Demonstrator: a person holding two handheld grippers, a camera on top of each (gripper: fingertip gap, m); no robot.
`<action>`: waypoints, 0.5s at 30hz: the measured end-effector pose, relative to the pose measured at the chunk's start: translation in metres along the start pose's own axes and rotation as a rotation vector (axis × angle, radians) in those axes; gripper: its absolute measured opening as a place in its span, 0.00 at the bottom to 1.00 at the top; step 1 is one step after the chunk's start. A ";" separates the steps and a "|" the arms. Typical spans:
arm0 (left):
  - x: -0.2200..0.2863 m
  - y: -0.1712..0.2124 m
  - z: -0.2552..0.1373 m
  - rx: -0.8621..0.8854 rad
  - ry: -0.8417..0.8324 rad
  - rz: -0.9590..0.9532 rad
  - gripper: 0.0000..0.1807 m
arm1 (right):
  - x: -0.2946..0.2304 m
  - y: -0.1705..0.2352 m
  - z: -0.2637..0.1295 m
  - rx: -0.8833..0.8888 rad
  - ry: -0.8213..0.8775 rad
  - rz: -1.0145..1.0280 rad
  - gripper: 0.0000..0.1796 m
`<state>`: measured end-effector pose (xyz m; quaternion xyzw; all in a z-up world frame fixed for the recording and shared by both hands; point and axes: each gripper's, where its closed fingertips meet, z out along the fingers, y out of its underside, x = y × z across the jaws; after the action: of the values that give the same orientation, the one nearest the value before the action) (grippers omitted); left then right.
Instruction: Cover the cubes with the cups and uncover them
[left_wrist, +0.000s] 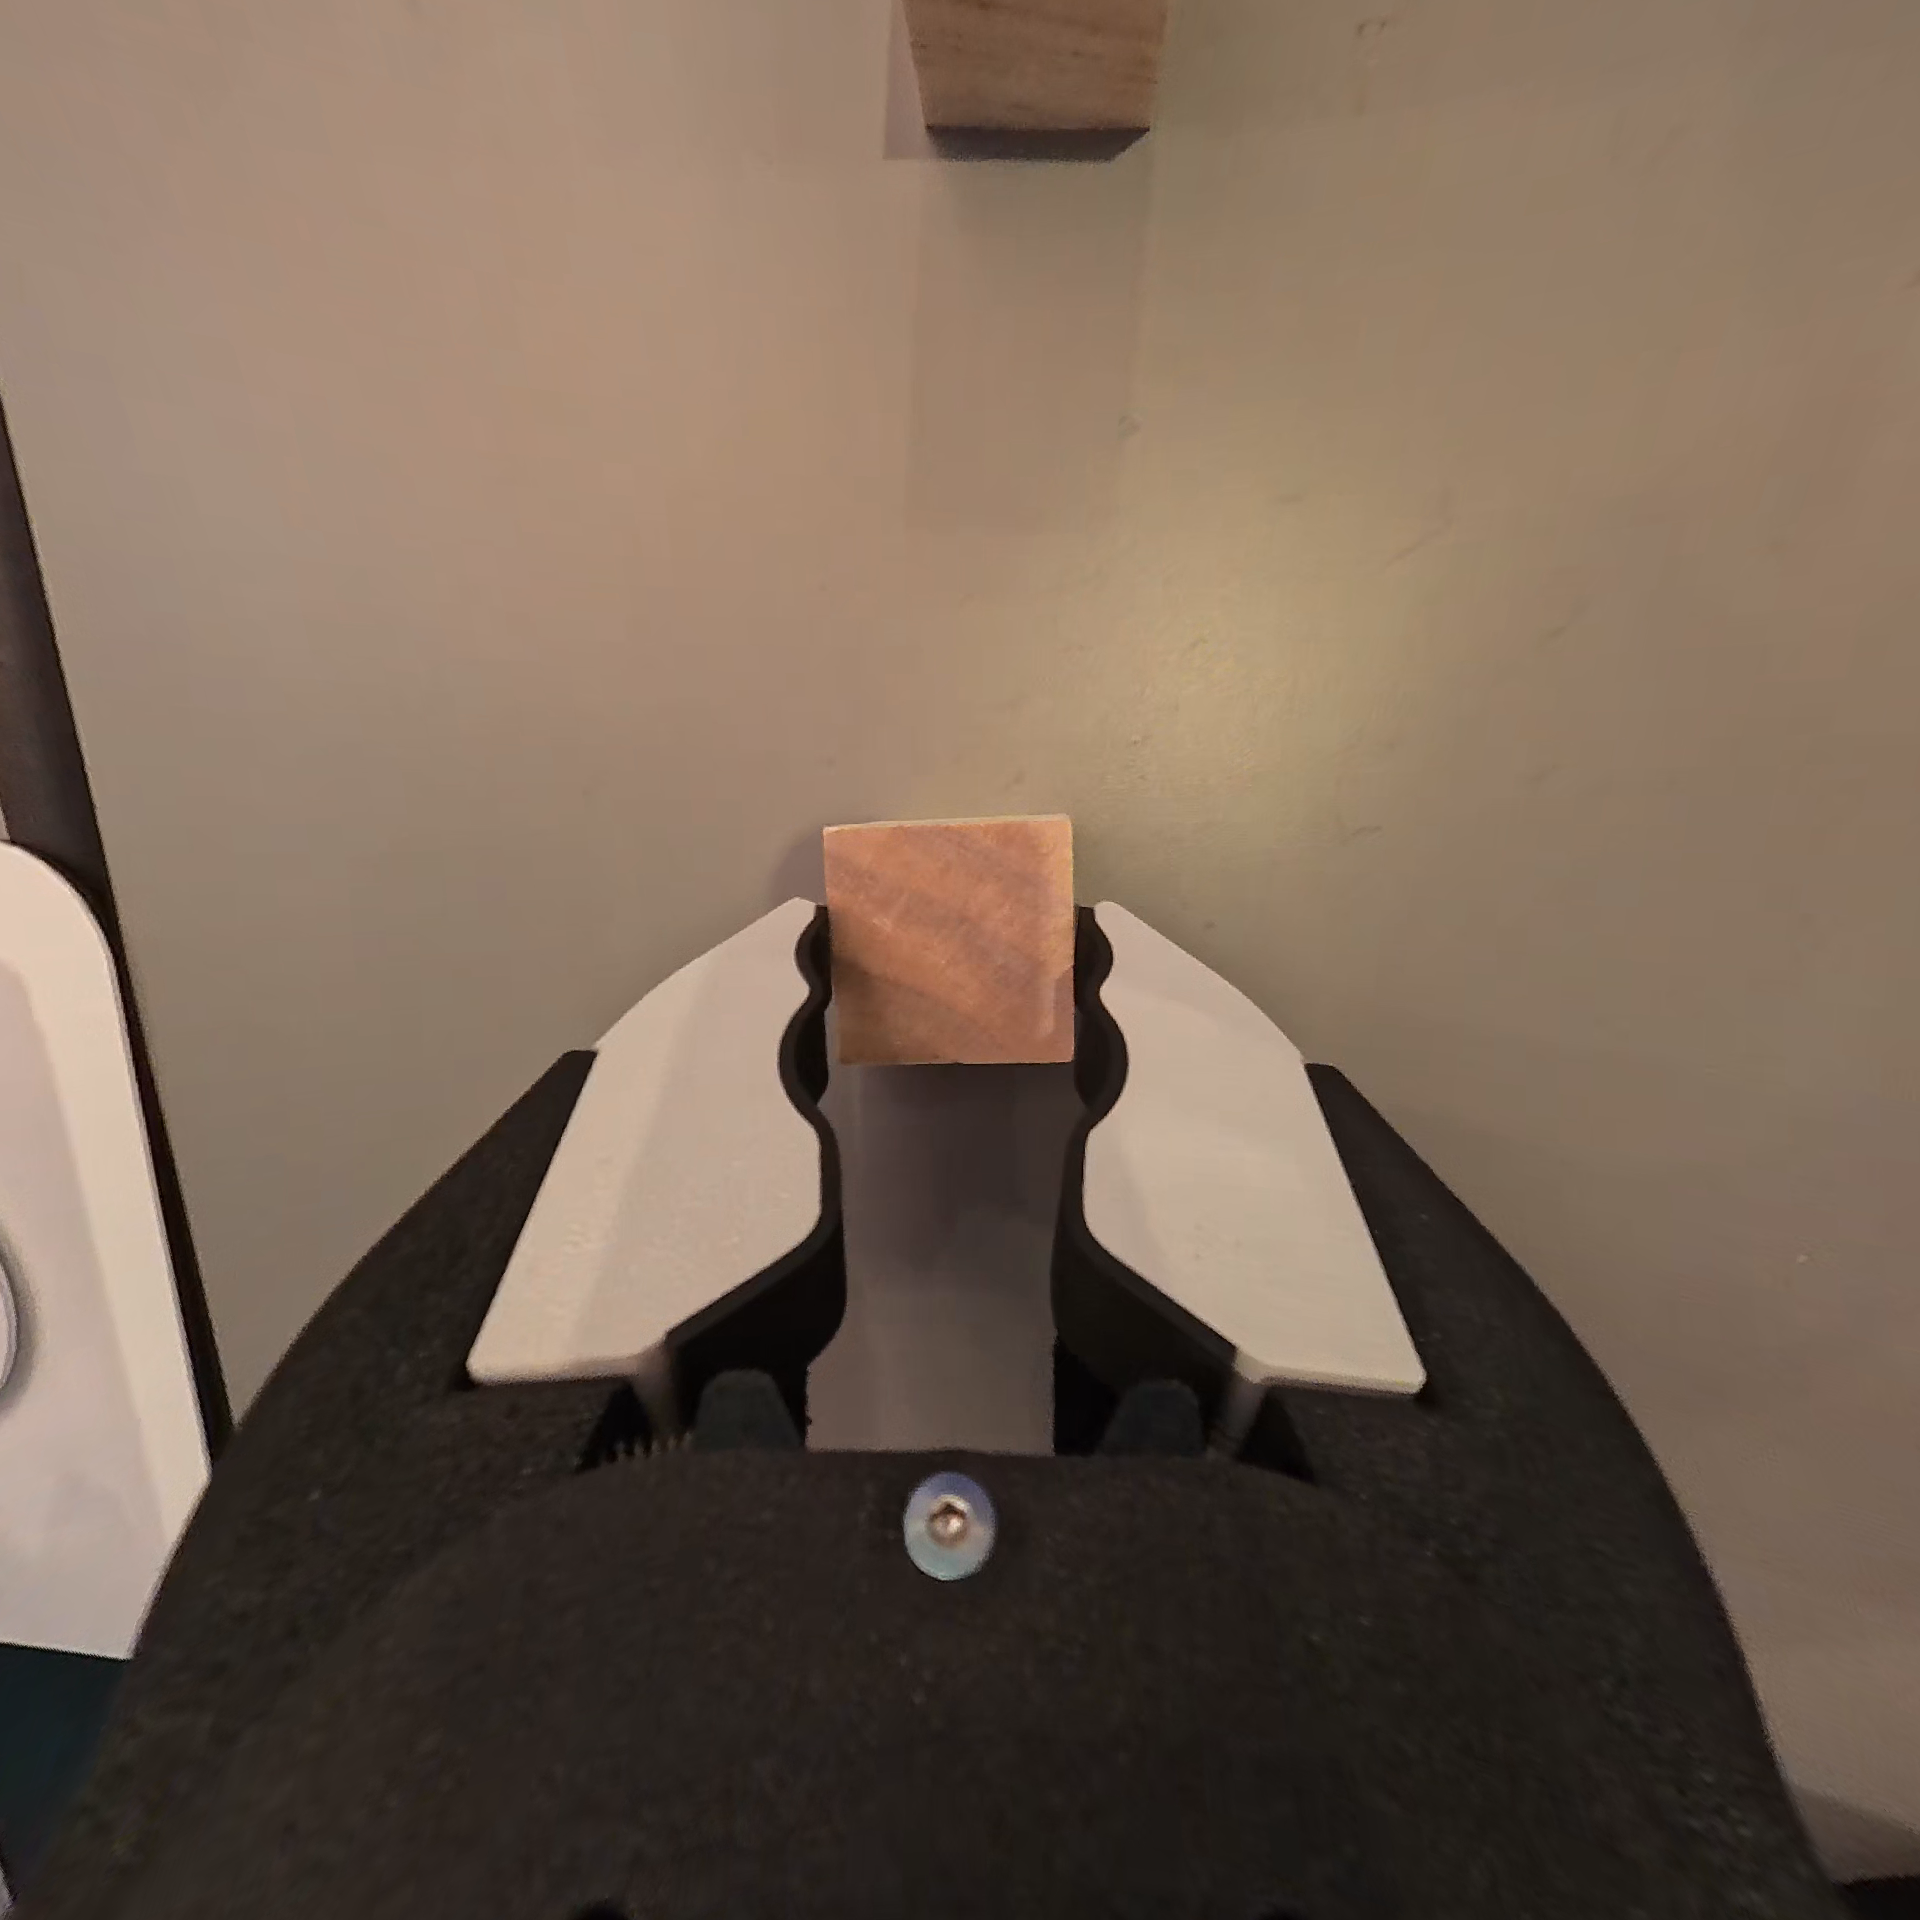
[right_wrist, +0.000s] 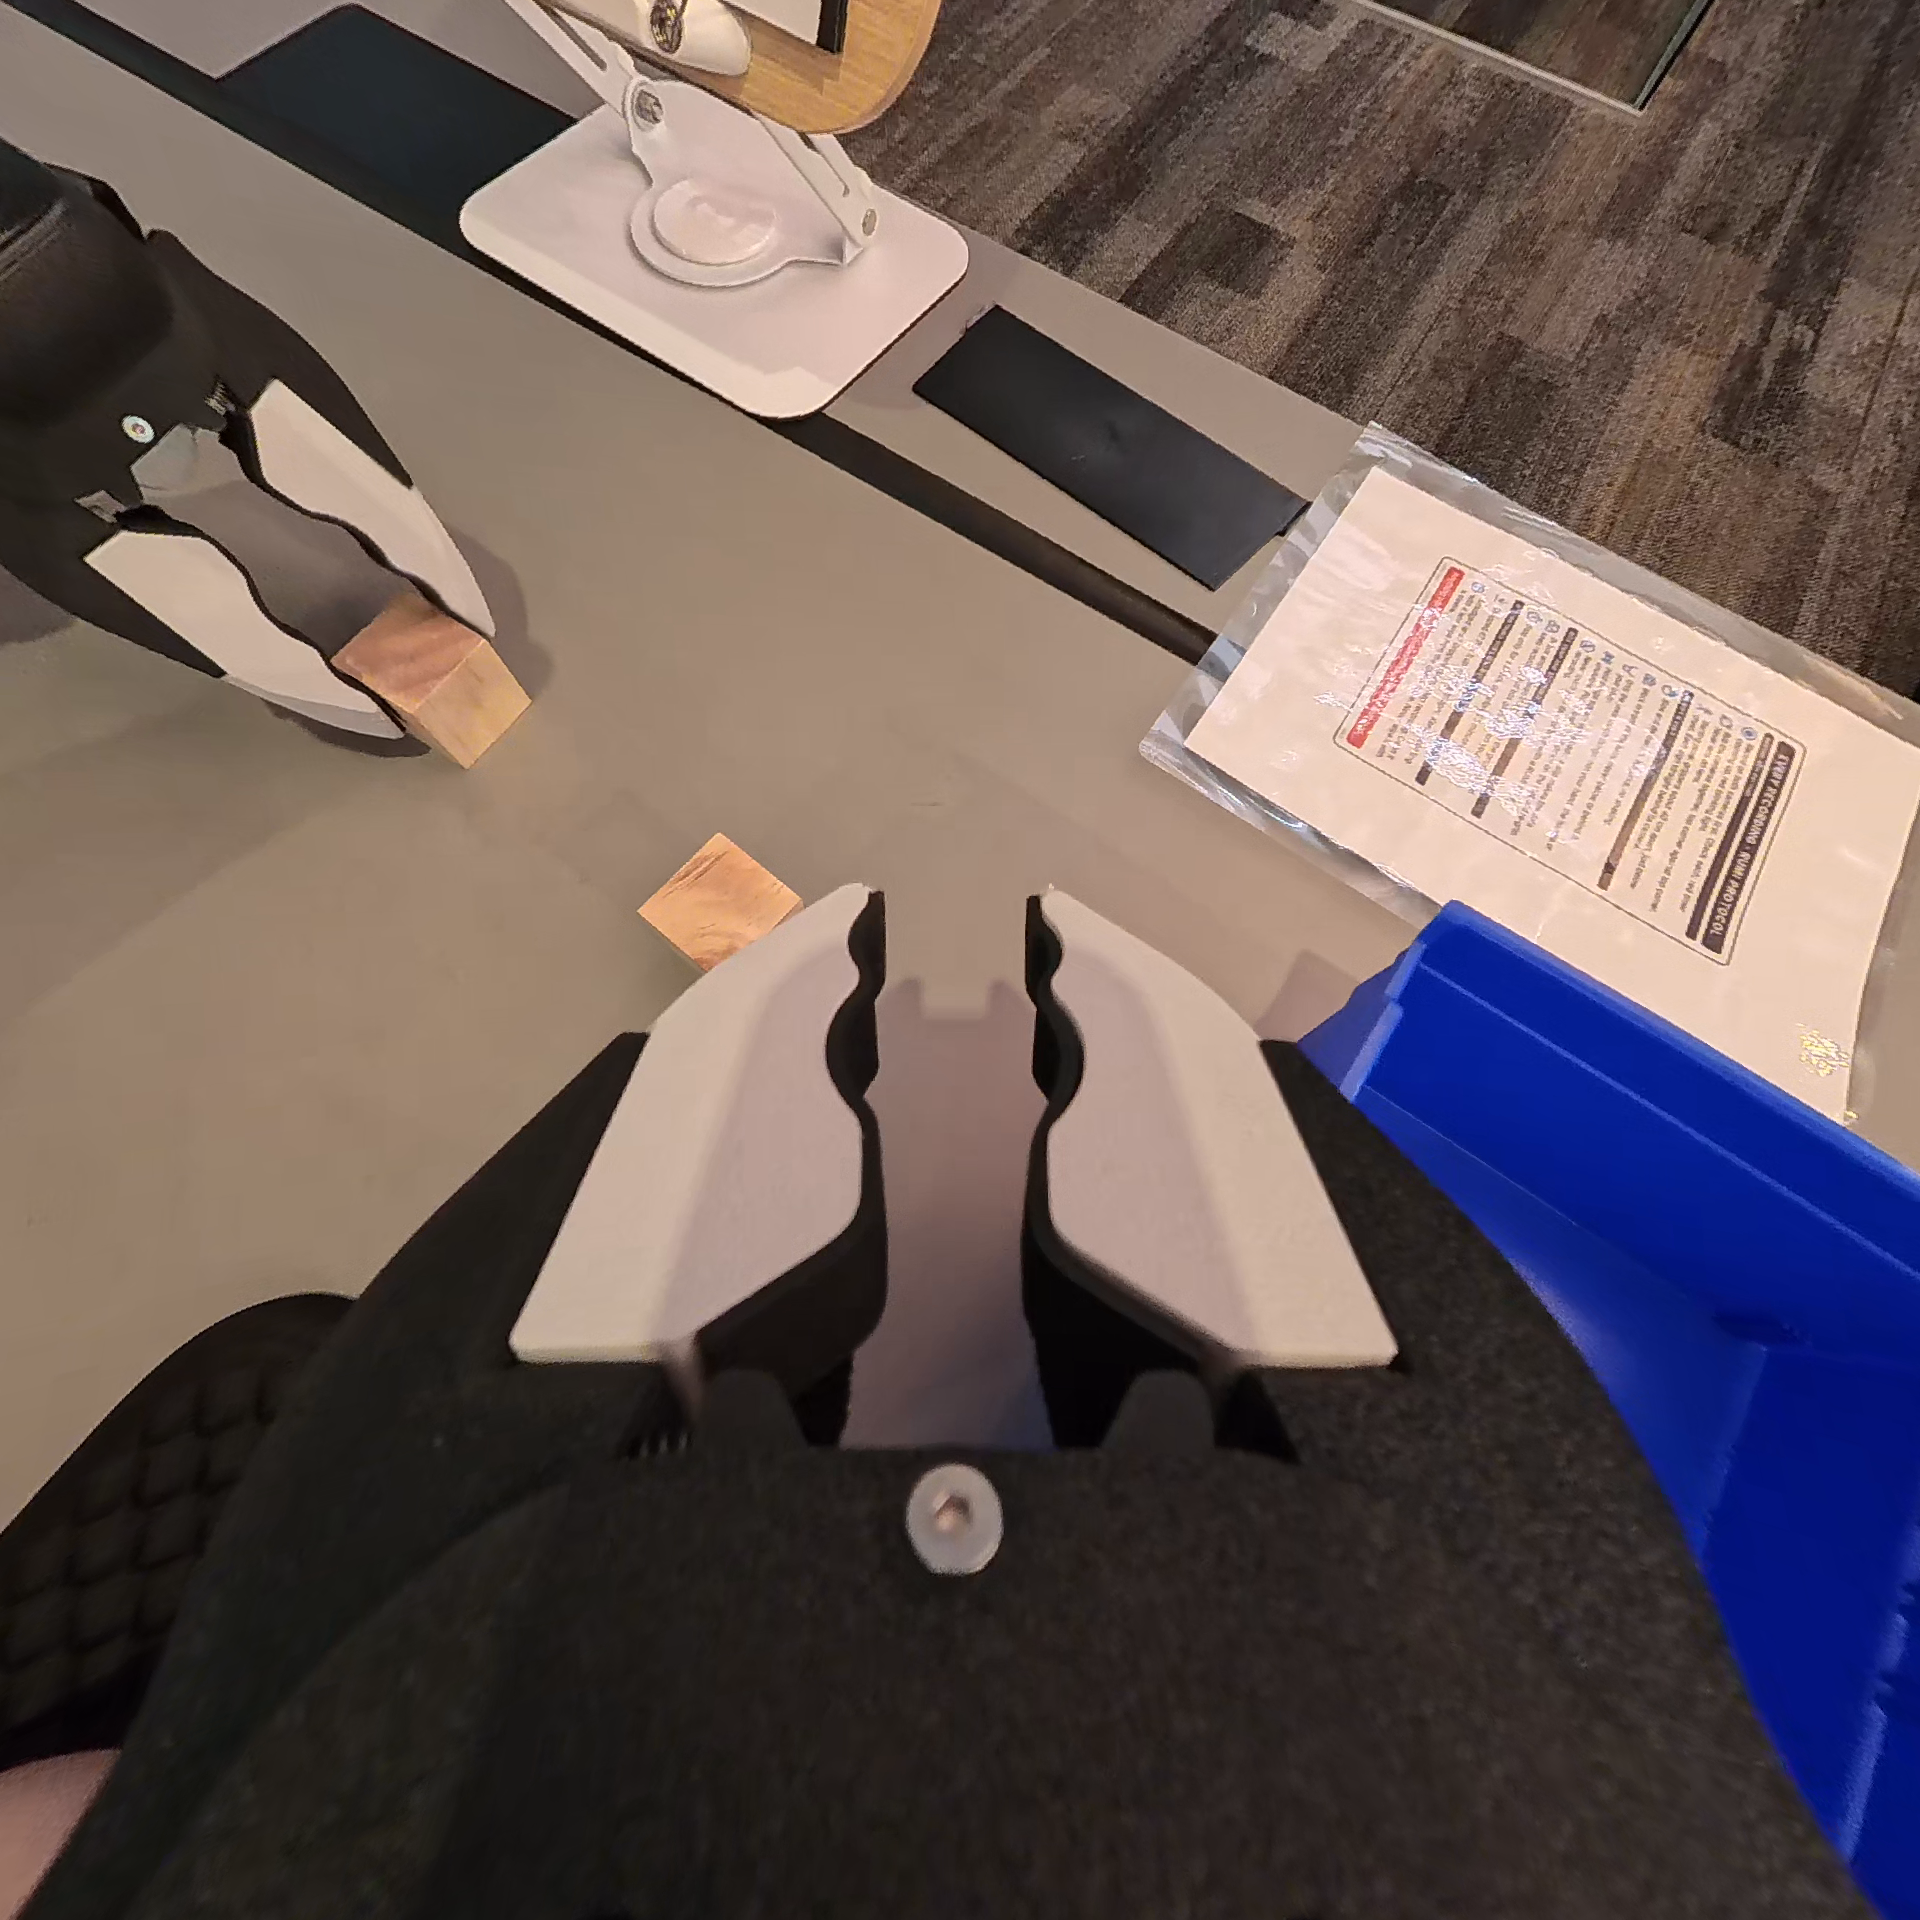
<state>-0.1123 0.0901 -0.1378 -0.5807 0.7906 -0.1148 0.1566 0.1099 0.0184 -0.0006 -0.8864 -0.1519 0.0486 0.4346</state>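
Note:
My left gripper (left_wrist: 951, 914) is shut on a wooden cube (left_wrist: 951, 940), with the fingertips against its two sides, low over the grey table (left_wrist: 1455, 623). A second wooden cube (left_wrist: 1034, 73) lies farther ahead at the top edge. In the right wrist view, the left gripper (right_wrist: 436, 675) with its cube (right_wrist: 468, 691) is at the upper left, the cube touching the table. My right gripper (right_wrist: 956, 904) is open and empty above the table. The second cube (right_wrist: 717, 899) lies just left of its left finger. No cup is in view.
A blue plastic bin (right_wrist: 1610, 1195) stands close on the right of my right gripper. A printed sheet in a plastic sleeve (right_wrist: 1558, 727) lies beyond it. A white stand base (right_wrist: 717, 281) and a black strip (right_wrist: 1112, 447) sit at the table's far edge, with carpet floor beyond.

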 end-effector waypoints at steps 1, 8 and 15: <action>-0.001 0.001 -0.001 -0.006 -0.007 -0.006 0.28 | 0.000 0.000 0.000 -0.003 0.000 -0.001 0.14; 0.009 -0.021 -0.070 0.182 -0.100 -0.100 0.35 | 0.000 0.003 0.003 -0.008 -0.010 0.001 0.14; 0.029 0.053 -0.221 0.302 -0.515 -0.386 0.28 | -0.001 0.005 0.009 -0.037 -0.012 -0.005 0.14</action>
<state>-0.2512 0.0785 0.0443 -0.6995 0.5751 -0.1078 0.4102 0.1084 0.0225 -0.0099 -0.8936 -0.1578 0.0501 0.4172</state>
